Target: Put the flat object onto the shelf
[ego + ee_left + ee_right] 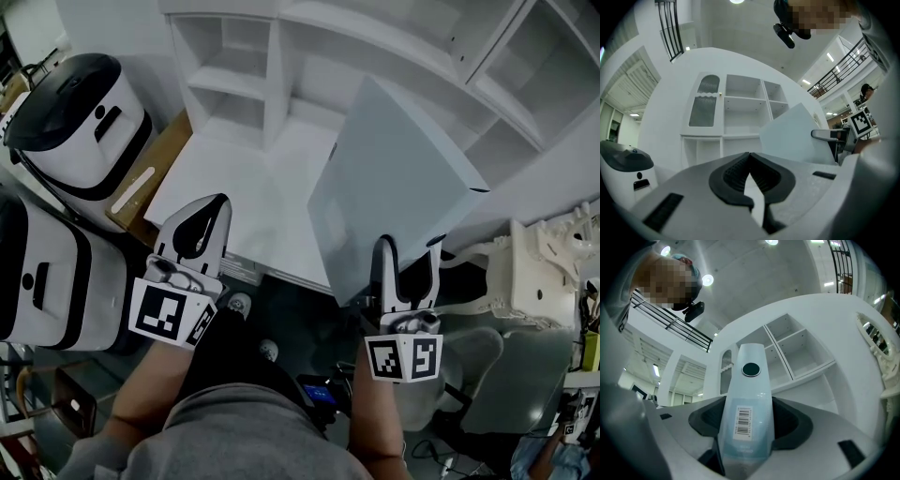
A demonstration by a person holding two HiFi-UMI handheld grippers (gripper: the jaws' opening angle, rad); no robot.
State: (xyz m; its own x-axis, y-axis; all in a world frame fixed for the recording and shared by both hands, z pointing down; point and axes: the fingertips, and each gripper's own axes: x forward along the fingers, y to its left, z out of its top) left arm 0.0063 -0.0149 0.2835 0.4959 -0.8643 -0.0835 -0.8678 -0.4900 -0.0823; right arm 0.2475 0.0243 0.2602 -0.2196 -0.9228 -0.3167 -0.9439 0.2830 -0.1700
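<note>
The flat object (394, 183) is a thin pale blue-grey box, held upright and tilted in front of the white shelf unit (234, 84). My right gripper (409, 251) is shut on its lower edge. In the right gripper view the box's narrow edge (746, 399), with a barcode label and a dark round dot, stands between the jaws and points at the open shelf compartments (797, 352). My left gripper (214, 211) is shut on nothing, left of the box. Its closed tips (750, 157) face the shelf (743, 112), with the box (794, 133) to the right.
Two white-and-black rounded machines (80, 122) (47, 281) stand at the left, with a brown cardboard panel (150, 173) between them and the shelf. A white framed fixture (544, 272) stands at the right. The shelf compartments hold nothing.
</note>
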